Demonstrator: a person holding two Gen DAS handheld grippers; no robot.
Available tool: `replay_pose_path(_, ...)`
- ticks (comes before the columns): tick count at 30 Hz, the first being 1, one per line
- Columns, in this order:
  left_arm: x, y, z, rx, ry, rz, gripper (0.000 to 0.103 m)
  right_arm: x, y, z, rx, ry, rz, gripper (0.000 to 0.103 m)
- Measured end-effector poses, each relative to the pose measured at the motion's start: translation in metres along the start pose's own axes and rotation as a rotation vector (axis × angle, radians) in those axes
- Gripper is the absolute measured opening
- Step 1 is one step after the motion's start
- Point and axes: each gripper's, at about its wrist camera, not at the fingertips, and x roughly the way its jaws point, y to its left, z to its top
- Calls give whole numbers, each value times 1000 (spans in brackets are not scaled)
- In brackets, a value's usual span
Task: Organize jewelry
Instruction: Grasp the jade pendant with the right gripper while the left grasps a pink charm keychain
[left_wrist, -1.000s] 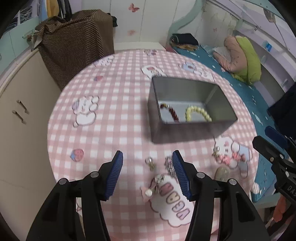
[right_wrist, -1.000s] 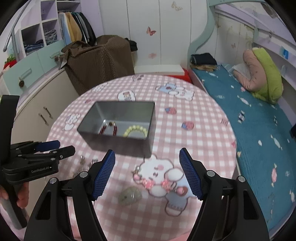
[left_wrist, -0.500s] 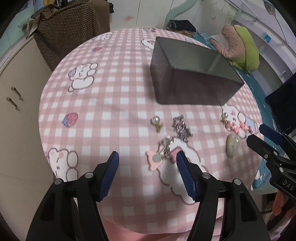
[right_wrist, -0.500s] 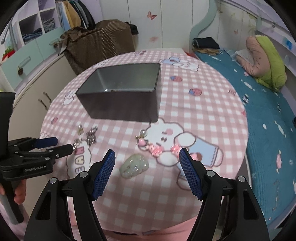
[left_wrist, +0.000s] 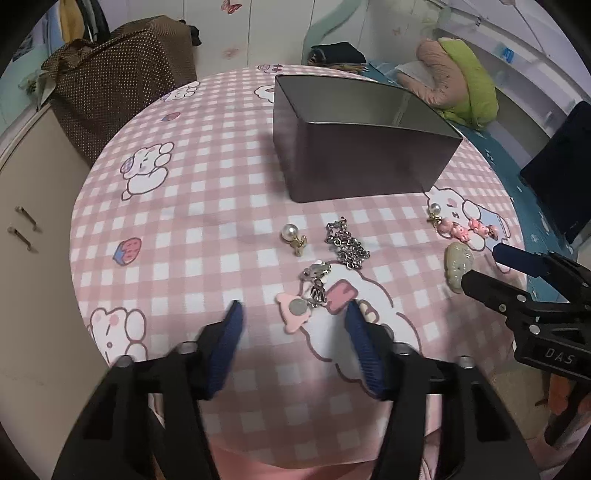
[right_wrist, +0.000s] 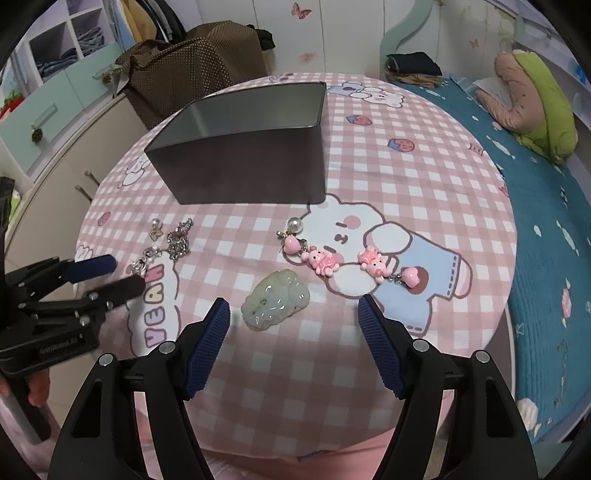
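A grey metal box (left_wrist: 365, 158) (right_wrist: 251, 155) stands on the round table with the pink checked cloth (left_wrist: 184, 229) (right_wrist: 424, 177). In front of it lie a pearl earring (left_wrist: 293, 236), a silver chain (left_wrist: 347, 243) (right_wrist: 179, 240), a silver charm with a disc (left_wrist: 310, 291), a pale green jade pendant (right_wrist: 275, 302) (left_wrist: 458, 264), and a pink bear bracelet (right_wrist: 347, 258) (left_wrist: 467, 229) with a pearl (right_wrist: 294, 223). My left gripper (left_wrist: 293, 321) is open, low, just short of the silver charm. My right gripper (right_wrist: 293, 314) is open, just short of the jade pendant.
A brown dotted bag (left_wrist: 122, 92) sits on a cream cabinet (left_wrist: 33, 206) at the back left. A bed with a teal cover (right_wrist: 546, 206) and a pink and green pillow (right_wrist: 535, 103) runs along the right. The table's near edge is under both grippers.
Both grippers have dropped lower and drawn back toward the table's near edge, so the box's inside with its bracelets is no longer visible. Both stay open and empty.
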Motion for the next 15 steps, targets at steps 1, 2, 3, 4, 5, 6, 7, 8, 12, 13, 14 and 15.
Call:
replay_pose_path(1,0,0,0,6,-2,15,38,1,1,0,-2,2,-2,70)
replay_pose_path(2,1,0,1,12,-3,25,35,2,1,-1,-4,4,-3,70)
replay_pose_path(3,0,0,1,21,-4,26,29,3,1,-1,-6,5,-3,70)
replay_pose_path(4,0,0,1,24,-4,27,26,4,2,-1,-7,9,0,70)
replay_pose_path(5,1,1,1,27,-3,28,24,6,2,-2,-6,11,1,70)
replay_pose_path(6,1,1,1,34,-3,25,21,7,2,-2,-6,13,3,70)
replay_pose_path(7,1,1,1,38,-3,18,21,8,3,-2,-13,10,-1,70)
replay_pose_path(8,1,2,1,37,-3,13,21,9,5,-2,-24,4,-9,70)
replay_pose_path(12,0,5,2,17,2,-9,21,11,7,-1,-47,-6,-9,67)
replay_pose_path(13,0,5,2,11,3,-17,21,11,8,-1,-58,-11,-15,63)
replay_pose_path(14,-1,5,3,9,2,-23,21,11,9,-1,-68,-15,-25,56)
replay_pose_path(15,-1,4,3,10,-2,-30,21,11,10,-1,-78,-22,-28,50)
